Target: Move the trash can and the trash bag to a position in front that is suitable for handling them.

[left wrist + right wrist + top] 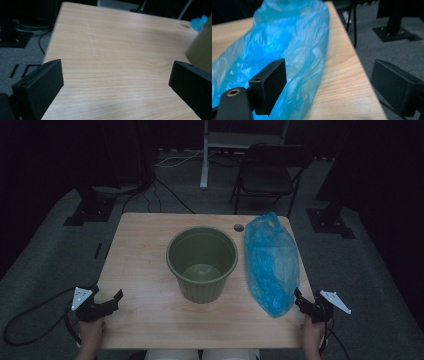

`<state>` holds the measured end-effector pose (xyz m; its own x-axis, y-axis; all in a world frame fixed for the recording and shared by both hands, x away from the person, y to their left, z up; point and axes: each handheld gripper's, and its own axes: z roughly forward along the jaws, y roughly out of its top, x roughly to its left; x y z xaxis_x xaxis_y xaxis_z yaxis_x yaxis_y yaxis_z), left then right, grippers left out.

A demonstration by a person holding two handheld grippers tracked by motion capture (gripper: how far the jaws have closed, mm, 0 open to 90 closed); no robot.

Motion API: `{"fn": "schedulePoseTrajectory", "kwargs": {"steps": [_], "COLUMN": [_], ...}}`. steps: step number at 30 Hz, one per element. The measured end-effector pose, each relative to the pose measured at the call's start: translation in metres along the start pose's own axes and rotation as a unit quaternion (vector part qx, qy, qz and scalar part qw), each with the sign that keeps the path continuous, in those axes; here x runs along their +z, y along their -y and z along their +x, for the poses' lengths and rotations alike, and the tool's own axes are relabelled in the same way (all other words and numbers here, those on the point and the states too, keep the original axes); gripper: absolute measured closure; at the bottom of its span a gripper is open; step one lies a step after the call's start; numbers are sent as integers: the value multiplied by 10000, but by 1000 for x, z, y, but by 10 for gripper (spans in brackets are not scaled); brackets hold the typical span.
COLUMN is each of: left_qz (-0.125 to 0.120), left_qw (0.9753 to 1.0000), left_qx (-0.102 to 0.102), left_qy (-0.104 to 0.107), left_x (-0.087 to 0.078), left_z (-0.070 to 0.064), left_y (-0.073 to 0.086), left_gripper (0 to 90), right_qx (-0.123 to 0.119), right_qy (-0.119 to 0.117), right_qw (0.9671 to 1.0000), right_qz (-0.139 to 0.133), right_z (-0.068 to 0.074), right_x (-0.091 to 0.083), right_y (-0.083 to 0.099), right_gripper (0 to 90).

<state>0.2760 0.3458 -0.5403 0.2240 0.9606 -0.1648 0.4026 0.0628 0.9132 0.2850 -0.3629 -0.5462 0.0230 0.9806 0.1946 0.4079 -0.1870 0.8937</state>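
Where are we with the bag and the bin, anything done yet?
Nothing looks done: the green bin stands bare, and the blue bag lies bunched beside it. In hand: the right gripper is open at the bag's near end; the left gripper is open over bare table. Gripping and lining probably remain.

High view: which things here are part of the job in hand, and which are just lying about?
In the job:
blue plastic bag, right beside the open right gripper
green bin, mid-table, empty
left gripper, open, over the table's near left corner

Lying about:
folding chair behind the table
cables on the floor
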Motion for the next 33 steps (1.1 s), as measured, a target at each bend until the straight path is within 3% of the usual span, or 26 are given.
{"fn": "schedulePoseTrajectory", "kwargs": {"steps": [7, 9, 12, 17, 18, 23, 25, 27, 29, 33], "left_qz": [271, 323, 316, 338, 313, 284, 303, 282, 297, 281], "left_qw": [9993, 9993, 9992, 9985, 9985, 9978, 9976, 9974, 9972, 9965], "left_qx": [254, 166, 204, 382, 383, 489, 438, 435, 469, 508], "left_qy": [30, 109, 143, 189, 216, 348, 435, 495, 505, 609], "left_x": [9, 13, 20, 34, 41, 63, 71, 78, 82, 99], "left_z": [-7, -7, -13, -24, -28, -44, -49, -55, -58, -71], "left_y": [-4, -6, -12, -23, -27, -41, -44, -47, -49, -59], "left_gripper": [2, 2, 2, 2, 2, 1, 2, 1, 1, 1], "right_qx": [-154, -230, -333, -185, -178, -128, -172, -317, -337, -351], "right_qy": [68, 57, 93, -204, -340, -638, -889, -987, -1058, -1378], "right_qw": [9998, 9996, 9994, 9996, 9992, 9977, 9957, 9944, 9936, 9898], "right_qz": [110, 118, 81, -80, -138, -170, -206, -199, -185, -108], "right_z": [4, 6, 13, 23, 33, 53, 62, 74, 79, 104], "right_x": [7, 7, 3, 3, 9, 23, 28, 32, 34, 48], "right_y": [-3, -5, -12, -29, -41, -57, -63, -68, -71, -79], "right_gripper": [133, 133, 133, 133, 133, 133, 128, 128, 128, 127]}}
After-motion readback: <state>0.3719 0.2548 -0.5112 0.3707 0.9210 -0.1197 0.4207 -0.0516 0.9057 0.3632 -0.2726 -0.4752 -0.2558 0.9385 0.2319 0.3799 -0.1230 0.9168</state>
